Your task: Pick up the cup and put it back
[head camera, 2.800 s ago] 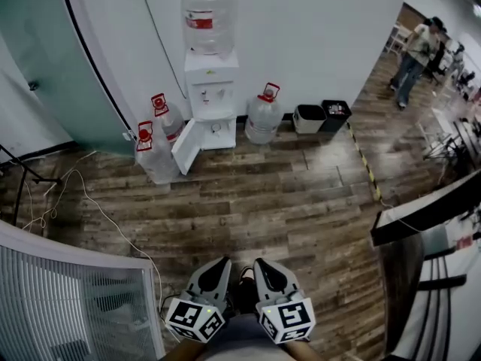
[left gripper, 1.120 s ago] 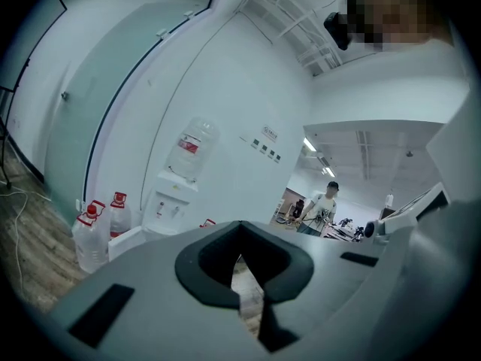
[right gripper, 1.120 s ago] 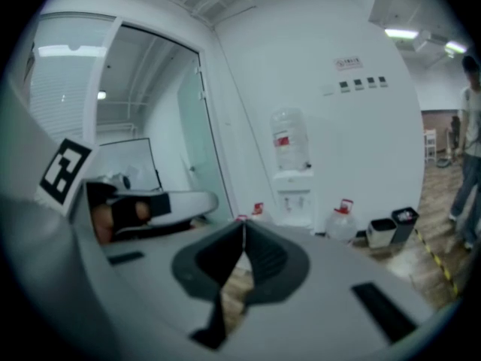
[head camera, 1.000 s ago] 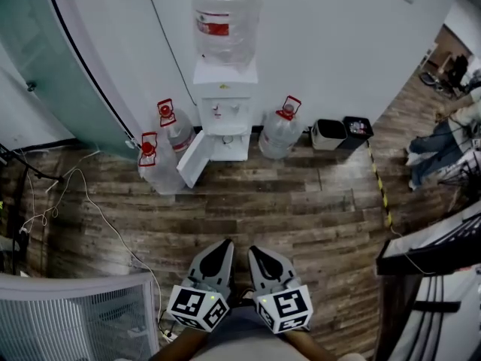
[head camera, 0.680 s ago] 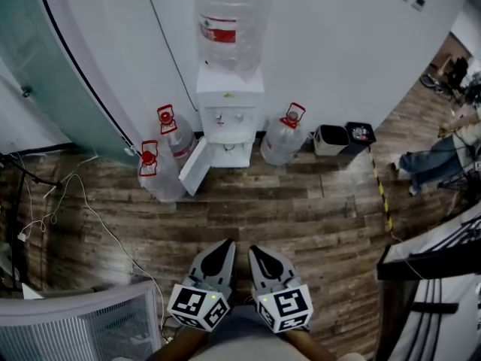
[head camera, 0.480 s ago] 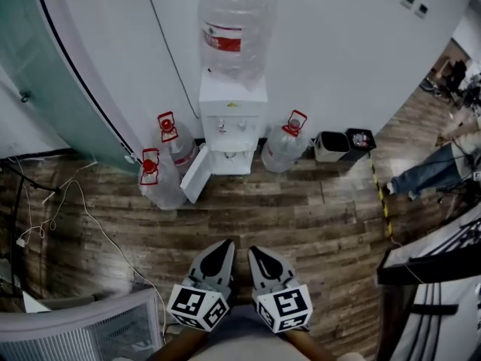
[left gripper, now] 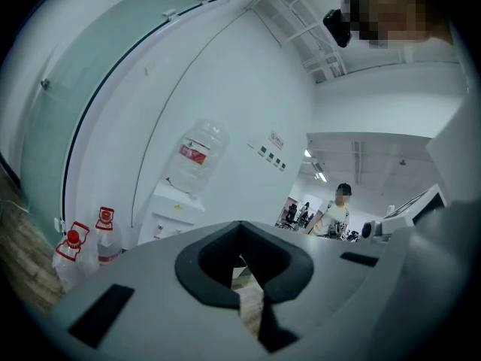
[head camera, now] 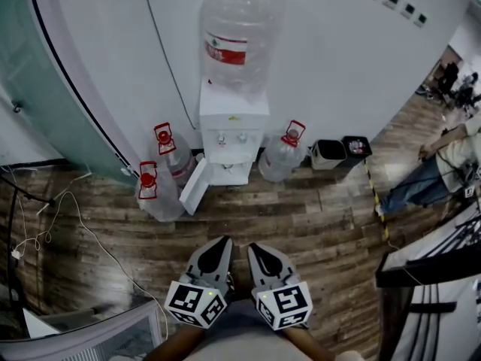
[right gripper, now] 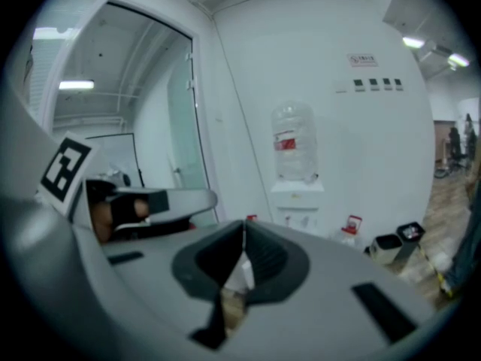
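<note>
Low in the head view, side by side and just apart: the left hand-held gripper (head camera: 223, 241) and the right hand-held gripper (head camera: 254, 247), marker cubes (head camera: 195, 304) nearest the camera, both pointing out over a wood-plank floor (head camera: 301, 216). In the left gripper view, jaws brought together at the tips, nothing between them, only a sliver of floor seen through the gap behind. Same in the right gripper view: jaws closed tip to tip, empty.

Ahead, against a white wall (head camera: 338, 66), a white water dispenser (head camera: 233, 126) with 1 large clear bottle (head camera: 239, 40) upside down on top, a red label on it. Lower cabinet door (head camera: 192, 186) swung open to the left. On the floor left of the dispenser, 2 spare water jugs (head camera: 155, 194) with red caps and handles, close together. Just right of it, 1 more jug (head camera: 279, 158) of the same kind. Further right along the wall, 2 small bins side by side: a pale bin (head camera: 328, 154) and a black bin (head camera: 355, 147). From the bins toward the camera, a strip of yellow-and-black tape (head camera: 378, 201) on the floor.

At far left, a curved frosted glass partition (head camera: 45, 74) and a thin white cable (head camera: 90, 228) trailing over the planks. At the right edge, a person's legs (head camera: 409, 190) in jeans.

Cup: in none of the 3 views, so no telling its place.
</note>
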Demonstrator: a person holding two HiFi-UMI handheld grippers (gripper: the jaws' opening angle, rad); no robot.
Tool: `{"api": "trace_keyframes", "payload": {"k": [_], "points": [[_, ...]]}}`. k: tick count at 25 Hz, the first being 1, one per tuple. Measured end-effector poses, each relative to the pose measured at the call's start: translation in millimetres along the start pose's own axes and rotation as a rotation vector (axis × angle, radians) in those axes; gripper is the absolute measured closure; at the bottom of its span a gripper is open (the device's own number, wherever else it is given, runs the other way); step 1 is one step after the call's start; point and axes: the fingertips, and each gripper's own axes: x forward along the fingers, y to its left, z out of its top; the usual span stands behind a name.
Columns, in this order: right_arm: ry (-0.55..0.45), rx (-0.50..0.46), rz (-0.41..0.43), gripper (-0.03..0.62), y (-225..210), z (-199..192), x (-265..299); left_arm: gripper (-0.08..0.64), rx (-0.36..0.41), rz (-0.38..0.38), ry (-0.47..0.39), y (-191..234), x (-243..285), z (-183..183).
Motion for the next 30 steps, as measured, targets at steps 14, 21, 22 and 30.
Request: {"api": "trace_keyframes", "payload": {"k": [14, 21, 22, 30], "points": [[0.013, 0.013, 0.000, 0.569, -19.8, 14.1, 50.4, 0.552, -0.003, 0.031, 0.013, 38.5, 35.1, 10.3], [0.010, 0.017, 0.016, 0.569, -52.5, 35.1, 96.0, 0.552, 0.024, 0.056, 0.022, 64.5, 84.9, 21.8], [0.010, 0.018, 0.017, 0.569, -58.6, 38.7, 102.8, 0.552, 0.027, 0.059, 0.022, 67.8, 94.1, 24.6], [0.017, 0.034, 0.028, 0.569, -118.7, 65.0, 152.7, 0.552, 0.054, 0.075, 0.037, 85.4, 175.3, 42.0]]}}
